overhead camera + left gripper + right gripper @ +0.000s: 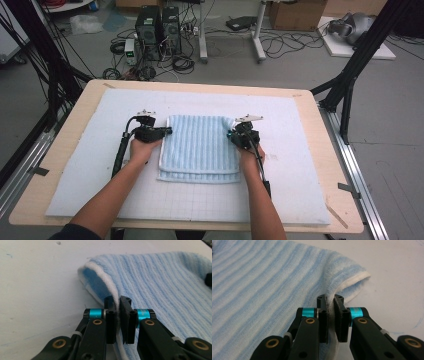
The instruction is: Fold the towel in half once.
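Note:
A light blue ribbed towel (pixel 200 147) with a white hem lies folded on the white mat. My left gripper (pixel 166 131) is at the towel's left edge near the far corner, shut on the white hem, which is pinched between its pads in the left gripper view (pixel 117 315). My right gripper (pixel 233 134) is at the towel's right edge, shut on the hem there too (pixel 331 315). The gripped edges are lifted slightly, so the towel (pixel 160 285) arches up off the mat. In the right gripper view the towel (pixel 267 290) spreads away to the left.
A white gridded mat (pixel 300 165) covers most of the wooden table (pixel 340 200). Black frame legs (pixel 350 75) stand by the table's sides. Computers and cables (pixel 155 35) sit on the floor beyond the far edge.

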A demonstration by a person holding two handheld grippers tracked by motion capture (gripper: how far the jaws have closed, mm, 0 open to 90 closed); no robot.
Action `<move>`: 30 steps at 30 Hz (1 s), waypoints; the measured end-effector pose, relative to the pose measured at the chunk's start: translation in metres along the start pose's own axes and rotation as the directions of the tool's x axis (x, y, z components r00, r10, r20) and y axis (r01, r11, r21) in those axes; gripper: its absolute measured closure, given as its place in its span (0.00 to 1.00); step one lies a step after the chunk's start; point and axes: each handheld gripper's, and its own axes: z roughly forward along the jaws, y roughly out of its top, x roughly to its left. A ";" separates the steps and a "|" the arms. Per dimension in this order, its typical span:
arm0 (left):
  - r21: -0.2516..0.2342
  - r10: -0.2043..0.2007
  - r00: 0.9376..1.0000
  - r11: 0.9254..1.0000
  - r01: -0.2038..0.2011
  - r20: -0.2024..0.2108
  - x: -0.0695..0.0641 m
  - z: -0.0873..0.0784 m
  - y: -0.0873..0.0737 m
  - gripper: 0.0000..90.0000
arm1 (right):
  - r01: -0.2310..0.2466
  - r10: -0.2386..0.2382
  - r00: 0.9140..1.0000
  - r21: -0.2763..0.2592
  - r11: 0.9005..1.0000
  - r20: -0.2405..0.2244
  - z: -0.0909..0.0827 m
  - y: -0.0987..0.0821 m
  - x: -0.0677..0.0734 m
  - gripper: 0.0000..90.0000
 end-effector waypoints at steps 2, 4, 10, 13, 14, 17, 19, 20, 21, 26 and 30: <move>-0.004 0.019 1.000 1.000 -0.019 0.006 0.000 -0.002 0.000 0.78 | -0.008 0.008 1.000 -0.004 1.000 0.014 0.001 0.000 0.000 0.83; 0.004 0.062 0.998 0.998 -0.062 0.013 0.000 -0.004 -0.001 0.68 | -0.034 0.034 0.999 -0.007 0.999 0.009 -0.002 -0.001 -0.003 0.75; -0.004 0.097 0.994 0.995 -0.097 0.053 0.000 -0.018 -0.009 0.55 | -0.053 0.052 0.999 -0.043 0.998 -0.014 -0.020 -0.002 -0.005 0.54; 0.003 0.109 0.990 0.994 -0.110 0.084 -0.003 -0.027 -0.011 0.52 | -0.043 0.041 0.999 -0.061 0.997 -0.025 -0.032 -0.003 -0.003 0.51; -0.014 0.118 0.989 0.993 -0.118 0.092 -0.005 -0.030 -0.013 0.52 | -0.033 0.031 0.999 -0.075 0.997 -0.029 -0.037 -0.004 -0.001 0.51; -0.038 0.140 0.983 0.990 -0.137 0.115 -0.010 -0.042 -0.017 0.52 | -0.013 0.009 0.999 -0.091 0.996 -0.045 -0.050 -0.010 0.002 0.51; -0.039 0.158 0.981 0.987 -0.155 0.114 -0.012 -0.047 -0.021 0.52 | 0.010 -0.016 0.998 -0.104 0.994 -0.055 -0.058 -0.016 0.004 0.52; -0.041 0.160 0.980 0.987 -0.156 0.117 -0.013 -0.050 -0.023 0.51 | 0.020 -0.027 0.998 -0.117 0.993 -0.057 -0.063 -0.020 0.005 0.53; -0.044 0.160 0.980 0.987 -0.156 0.120 -0.013 -0.052 -0.026 0.51 | 0.023 -0.032 0.997 -0.126 0.992 -0.070 -0.067 -0.024 0.006 0.53; -0.046 0.169 0.976 0.985 -0.164 0.134 -0.015 -0.063 -0.036 0.51 | 0.044 -0.053 0.996 -0.119 0.992 -0.072 -0.084 -0.041 0.009 0.53; -0.050 0.186 0.970 0.982 -0.180 0.157 -0.020 -0.073 -0.048 0.51 | 0.030 -0.040 0.996 -0.119 0.992 -0.077 -0.093 -0.054 0.012 0.53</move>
